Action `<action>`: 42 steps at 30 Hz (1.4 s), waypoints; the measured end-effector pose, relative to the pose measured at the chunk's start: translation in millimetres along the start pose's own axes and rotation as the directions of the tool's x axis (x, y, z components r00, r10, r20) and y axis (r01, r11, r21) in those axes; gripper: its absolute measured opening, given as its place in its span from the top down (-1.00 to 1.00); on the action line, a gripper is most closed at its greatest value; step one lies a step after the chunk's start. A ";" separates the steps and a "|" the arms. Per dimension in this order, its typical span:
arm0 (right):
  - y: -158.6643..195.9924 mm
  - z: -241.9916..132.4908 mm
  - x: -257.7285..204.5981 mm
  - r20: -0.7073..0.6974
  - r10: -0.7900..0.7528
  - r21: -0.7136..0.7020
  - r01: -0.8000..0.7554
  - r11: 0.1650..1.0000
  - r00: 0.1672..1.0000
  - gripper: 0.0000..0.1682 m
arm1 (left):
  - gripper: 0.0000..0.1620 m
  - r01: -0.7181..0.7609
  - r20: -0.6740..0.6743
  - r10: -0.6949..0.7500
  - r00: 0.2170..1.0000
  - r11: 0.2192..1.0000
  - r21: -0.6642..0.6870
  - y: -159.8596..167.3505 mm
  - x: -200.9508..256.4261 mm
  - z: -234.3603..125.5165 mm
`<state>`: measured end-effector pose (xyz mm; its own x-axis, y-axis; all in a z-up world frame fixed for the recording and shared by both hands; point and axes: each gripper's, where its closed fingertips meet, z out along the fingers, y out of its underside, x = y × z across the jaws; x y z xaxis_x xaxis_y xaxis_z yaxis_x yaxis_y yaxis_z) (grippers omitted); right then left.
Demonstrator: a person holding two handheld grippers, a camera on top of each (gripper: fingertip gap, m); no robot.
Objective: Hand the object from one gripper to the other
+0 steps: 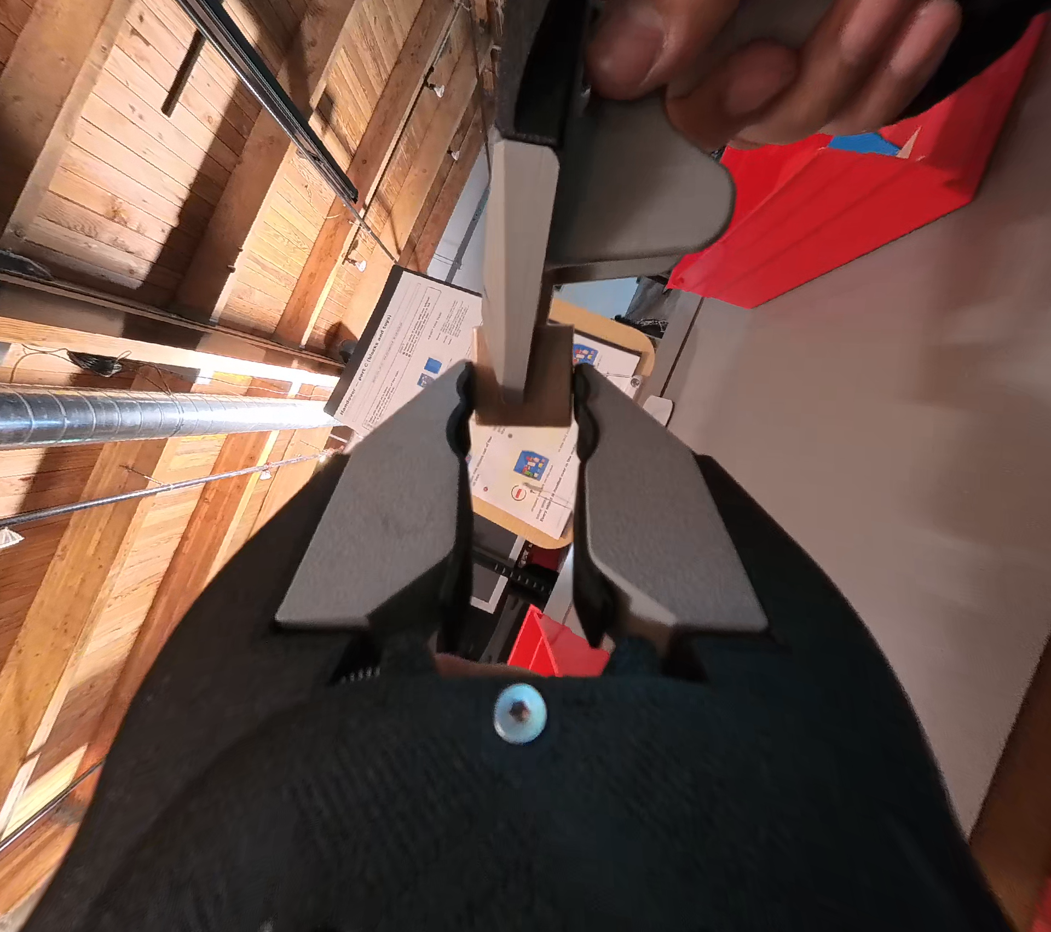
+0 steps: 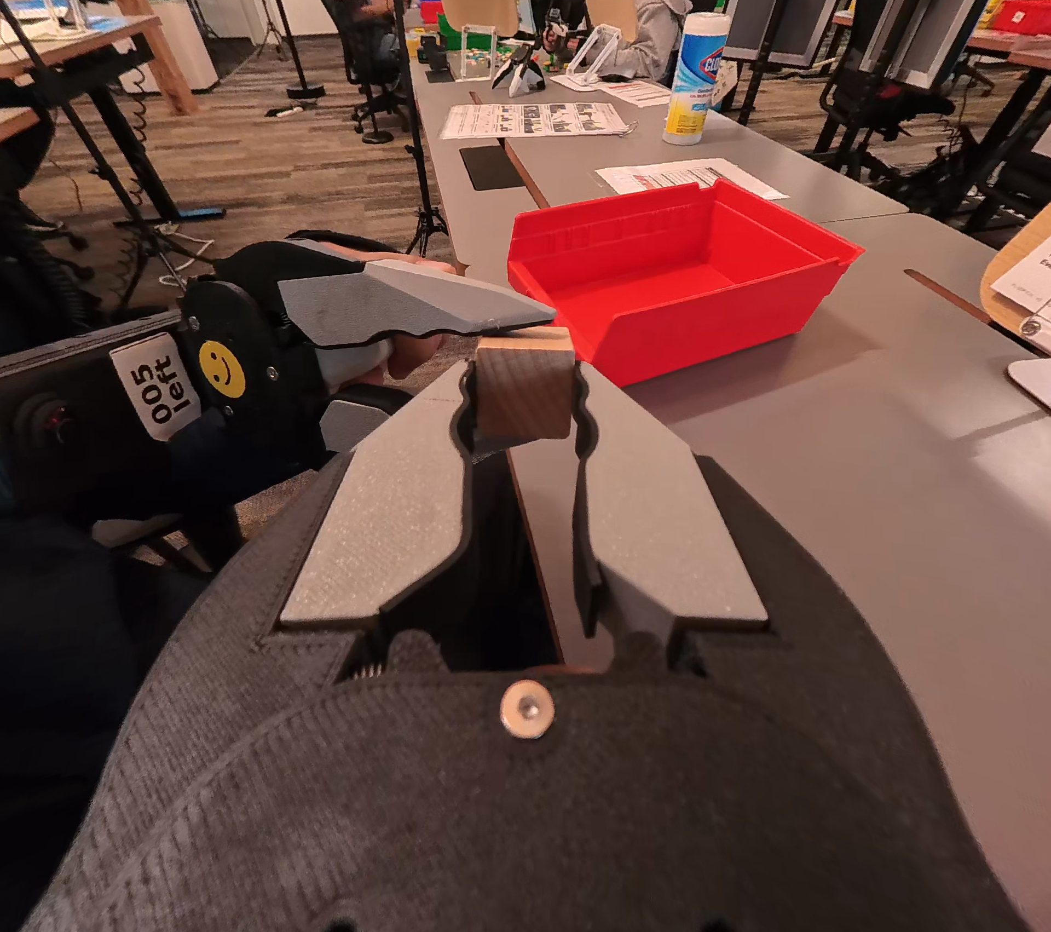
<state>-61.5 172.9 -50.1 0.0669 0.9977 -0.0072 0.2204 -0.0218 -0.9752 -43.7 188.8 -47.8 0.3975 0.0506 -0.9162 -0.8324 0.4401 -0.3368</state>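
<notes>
A small wooden block (image 1: pixel 546 392) sits between the fingertips of my left gripper (image 1: pixel 522 392), which is shut on it. One grey finger (image 1: pixel 517 250) of the right gripper comes down from above and lies against the block's face. A hand (image 1: pixel 768 23) holds that gripper. In the right wrist view the same block (image 2: pixel 523 392) is clamped between the tips of my right gripper (image 2: pixel 522 395). The left gripper reaches in from the left. Its upper finger (image 2: pixel 421 301) lies on top of the block and its lower finger (image 2: pixel 483 444) is under it. The block is held in the air near the table's edge.
An open red bin (image 2: pixel 682 279) stands on the grey table (image 2: pixel 853 506) just beyond the block; it also shows in the left wrist view (image 1: pixel 824 222). Farther back are printed sheets (image 2: pixel 534 119) and a wipes canister (image 2: pixel 696 80). Tripods, chairs and seated people are behind.
</notes>
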 end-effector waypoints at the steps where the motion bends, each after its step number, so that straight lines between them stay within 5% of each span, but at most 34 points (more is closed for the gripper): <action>1: -0.1 -0.5 2.4 -0.008 0.001 0.004 -0.001 1.000 1.000 0.64 | 0.60 -0.001 0.004 0.001 1.000 1.000 -0.003 1.3 -0.2 0.6; 11: -3.9 -10.7 14.1 -0.032 0.017 0.025 -0.016 1.000 0.999 0.64 | 0.63 -0.013 0.017 0.013 1.000 1.000 -0.003 2.7 -1.2 0.4; 13: -7.3 -17.7 20.8 -0.054 0.022 0.041 -0.020 0.999 0.998 0.63 | 0.81 0.001 0.025 -0.001 1.000 1.000 0.007 1.7 -4.1 -1.2; 16: -8.2 -32.3 47.7 -0.172 0.005 0.044 0.003 0.999 0.985 0.64 | 1.00 0.006 0.057 -0.008 0.998 0.999 0.034 -1.2 -11.9 -5.3; 21: 0.0 -94.2 134.4 -0.495 -0.001 0.016 0.010 1.000 0.869 0.63 | 1.00 0.037 0.066 -0.036 0.997 0.999 -0.003 7.9 -21.8 -7.3; 27: 59.8 -177.9 222.6 -0.703 0.098 -0.054 -0.190 0.980 0.704 0.64 | 1.00 0.055 0.070 -0.056 0.996 0.998 0.019 6.1 -24.5 -8.7; 33: 121.1 -210.9 265.8 -0.778 0.151 -0.112 -0.371 0.922 0.611 0.63 | 1.00 0.034 0.053 -0.034 0.998 0.999 0.000 9.4 -15.6 -3.4; 42: 182.2 -217.1 255.3 -0.732 0.090 -0.362 -0.498 0.788 0.675 0.63 | 1.00 0.067 0.029 -0.067 0.997 0.998 -0.019 15.9 -13.6 -3.0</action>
<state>207.0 409.8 -181.5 0.7774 0.6251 0.0696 0.4928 -0.5367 -0.6849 -63.5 192.3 -41.3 0.4630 0.0468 -0.8851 -0.8109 0.4255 -0.4017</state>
